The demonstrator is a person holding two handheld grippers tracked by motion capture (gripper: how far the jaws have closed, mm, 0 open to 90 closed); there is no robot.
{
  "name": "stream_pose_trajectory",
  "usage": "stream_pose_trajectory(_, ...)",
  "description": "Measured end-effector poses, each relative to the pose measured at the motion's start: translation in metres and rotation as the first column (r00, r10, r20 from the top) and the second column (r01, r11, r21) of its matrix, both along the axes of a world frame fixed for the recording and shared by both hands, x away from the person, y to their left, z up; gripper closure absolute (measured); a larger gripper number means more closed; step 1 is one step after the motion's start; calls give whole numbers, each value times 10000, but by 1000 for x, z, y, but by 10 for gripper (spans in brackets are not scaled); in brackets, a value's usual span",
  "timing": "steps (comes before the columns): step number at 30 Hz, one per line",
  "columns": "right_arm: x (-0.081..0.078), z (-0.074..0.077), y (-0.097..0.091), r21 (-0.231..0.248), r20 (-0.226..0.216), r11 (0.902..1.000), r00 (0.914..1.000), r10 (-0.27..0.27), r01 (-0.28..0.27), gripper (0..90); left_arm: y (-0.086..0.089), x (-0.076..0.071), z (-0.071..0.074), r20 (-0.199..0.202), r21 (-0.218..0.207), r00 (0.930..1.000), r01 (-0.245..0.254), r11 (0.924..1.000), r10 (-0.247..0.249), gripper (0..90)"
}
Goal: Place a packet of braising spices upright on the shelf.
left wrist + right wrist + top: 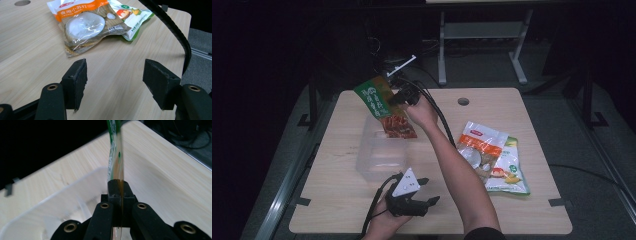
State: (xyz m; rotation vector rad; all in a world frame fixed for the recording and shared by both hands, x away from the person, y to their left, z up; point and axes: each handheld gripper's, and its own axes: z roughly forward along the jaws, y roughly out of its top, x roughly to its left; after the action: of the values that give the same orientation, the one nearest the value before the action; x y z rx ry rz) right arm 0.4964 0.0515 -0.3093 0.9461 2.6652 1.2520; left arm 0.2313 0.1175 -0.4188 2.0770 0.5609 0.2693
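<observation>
My right gripper point(395, 99) is shut on a green and red snack packet point(385, 107) and holds it in the air above the far end of a clear plastic container point(379, 152). In the right gripper view the jaws point(119, 188) pinch the packet point(115, 157) edge-on, with the container's rim point(62, 200) below. My left gripper point(430, 190) rests low near the table's front edge with its jaws open and nothing between them. In the left gripper view its jaws point(115, 77) point toward an orange and white packet point(85, 25) lying partly over a green packet point(132, 17).
The orange and white packet point(479, 144) and the green packet point(508, 172) lie on the right half of the wooden table point(522, 210). A round hole point(463, 101) is near the far edge. The right gripper's black cable point(439, 117) runs along the forearm.
</observation>
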Motion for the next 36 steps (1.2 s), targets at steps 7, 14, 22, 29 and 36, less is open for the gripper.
stream_pose_trajectory(7,-12,-2,-8,1060,534,9943,9986,47,-104,899,0,0,0,-19,-47,10000,-35,10000,35,351)
stream_pose_trajectory(14,-17,-6,-7,1888,1085,9815,9940,100,-305,900,0,0,0,-6,59,10000,99,9999,-99,351)
stream_pose_trajectory(22,-21,-20,-9,2547,1647,9659,9863,44,-468,900,-1,0,-1,4,65,9999,165,9998,-165,351)
stream_pose_trajectory(29,-20,-39,-16,2809,1508,9595,9883,-211,-224,900,-1,0,0,7,36,9999,164,9999,-165,350)
stream_pose_trajectory(36,-22,-53,-24,2817,1291,9591,9895,-656,268,899,0,0,1,69,1,9999,136,9999,-136,350)
